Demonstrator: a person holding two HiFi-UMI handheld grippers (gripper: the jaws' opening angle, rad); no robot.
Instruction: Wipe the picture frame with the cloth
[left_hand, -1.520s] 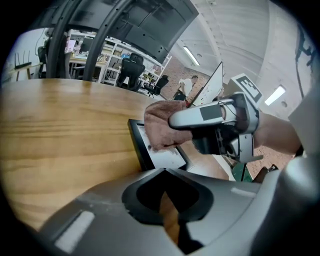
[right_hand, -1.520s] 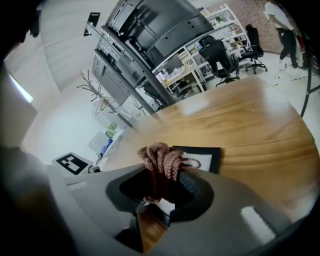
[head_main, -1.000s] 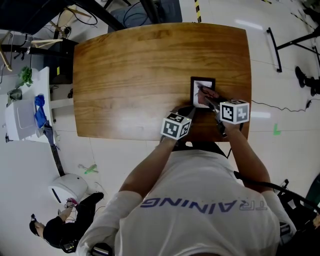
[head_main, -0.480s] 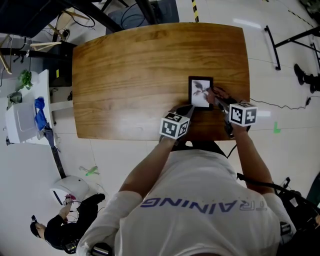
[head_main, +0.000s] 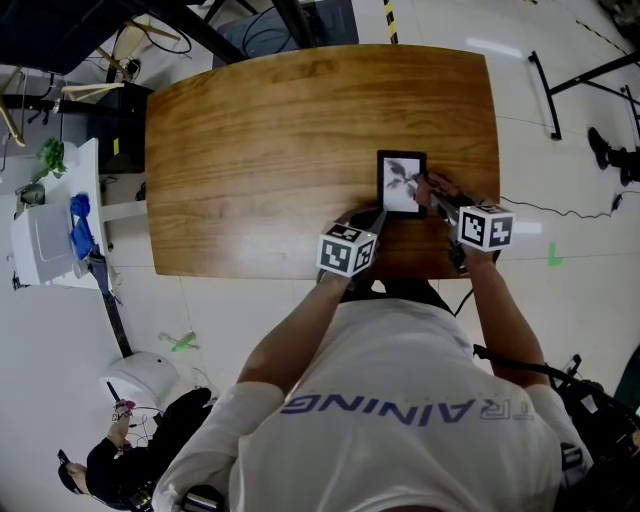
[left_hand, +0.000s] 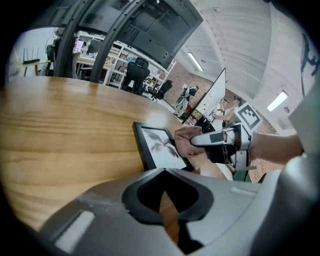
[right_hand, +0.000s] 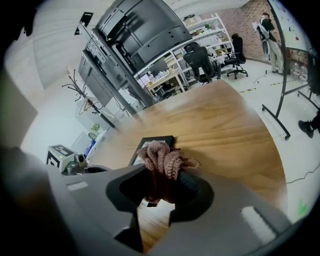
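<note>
A small black picture frame (head_main: 401, 183) with a plant print lies flat near the front right of the wooden table (head_main: 270, 130). My right gripper (head_main: 433, 193) is shut on a bunched pink-brown cloth (head_main: 438, 186) that presses on the frame's right edge. In the right gripper view the cloth (right_hand: 162, 161) bulges out of the jaws in front of the frame (right_hand: 152, 141). My left gripper (head_main: 379, 219) sits at the frame's near left corner, jaws together with nothing seen between them. The left gripper view shows the frame (left_hand: 156, 146), the cloth (left_hand: 186, 142) and the right gripper (left_hand: 196, 142).
A white cart (head_main: 45, 235) with blue items stands left of the table. A person (head_main: 125, 465) crouches on the floor at lower left beside a white round device (head_main: 135, 375). A black stand (head_main: 560, 85) and a cable (head_main: 560, 212) lie to the right.
The right gripper has drawn the cloth from the middle of the picture to the frame's right edge. The left gripper has hardly moved.
</note>
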